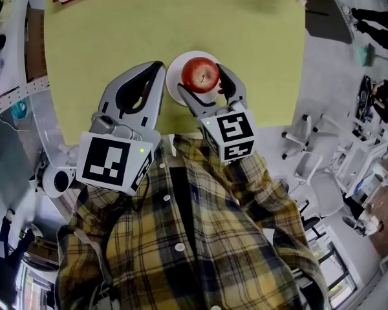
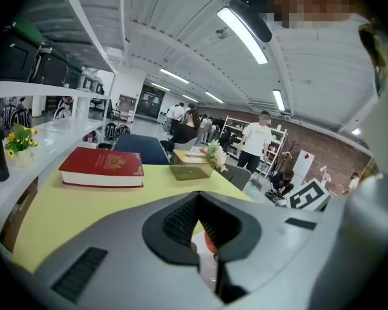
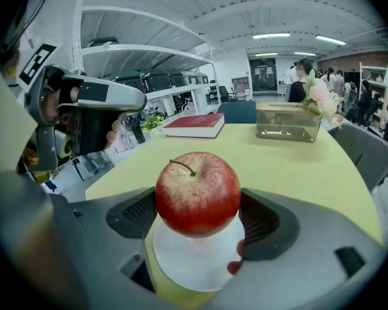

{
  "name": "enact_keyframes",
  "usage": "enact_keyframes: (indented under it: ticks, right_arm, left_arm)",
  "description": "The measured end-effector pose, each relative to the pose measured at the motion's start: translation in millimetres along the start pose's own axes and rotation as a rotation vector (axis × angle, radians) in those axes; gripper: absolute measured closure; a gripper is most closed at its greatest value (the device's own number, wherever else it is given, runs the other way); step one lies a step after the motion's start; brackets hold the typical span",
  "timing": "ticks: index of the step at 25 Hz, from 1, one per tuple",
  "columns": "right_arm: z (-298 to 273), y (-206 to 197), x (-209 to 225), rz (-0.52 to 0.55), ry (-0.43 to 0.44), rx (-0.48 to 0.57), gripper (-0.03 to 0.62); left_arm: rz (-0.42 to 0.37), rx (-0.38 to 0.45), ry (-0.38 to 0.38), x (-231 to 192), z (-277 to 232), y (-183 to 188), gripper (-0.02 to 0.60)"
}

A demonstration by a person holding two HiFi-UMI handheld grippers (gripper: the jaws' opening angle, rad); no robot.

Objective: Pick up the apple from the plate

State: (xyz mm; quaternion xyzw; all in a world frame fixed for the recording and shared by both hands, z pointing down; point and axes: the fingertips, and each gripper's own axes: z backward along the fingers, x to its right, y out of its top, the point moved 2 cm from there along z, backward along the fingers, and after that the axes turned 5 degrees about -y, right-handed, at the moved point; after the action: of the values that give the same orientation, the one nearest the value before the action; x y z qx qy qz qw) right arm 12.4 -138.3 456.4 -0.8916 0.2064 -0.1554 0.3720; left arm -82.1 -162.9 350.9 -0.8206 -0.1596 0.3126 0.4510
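A red apple (image 1: 200,73) with a short stem is over a small white plate (image 1: 176,87) on the yellow table (image 1: 149,24), near its front edge. My right gripper (image 1: 205,81) is shut on the apple (image 3: 197,196), one dark pad against each side of it. The plate (image 3: 194,263) shows just beneath the apple; I cannot tell whether the two still touch. My left gripper (image 1: 156,68) is just left of the plate, shut, with nothing in it. In the left gripper view its tips (image 2: 197,202) meet, and a sliver of apple (image 2: 210,241) shows through the gap.
A red book (image 3: 195,124) lies at the far side of the table. A clear box with flowers (image 3: 290,121) stands at the far right corner. White chairs (image 1: 310,154) are on the floor to the right. People stand in the background.
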Motion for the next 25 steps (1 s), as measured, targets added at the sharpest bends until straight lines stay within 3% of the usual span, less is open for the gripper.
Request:
enact_keyframes:
  ticks: [25]
  right_arm:
    - [72, 124, -24, 0.072, 0.080, 0.193, 0.215]
  left_arm:
    - [-0.077, 0.211, 0.020, 12, 38, 105, 0.577]
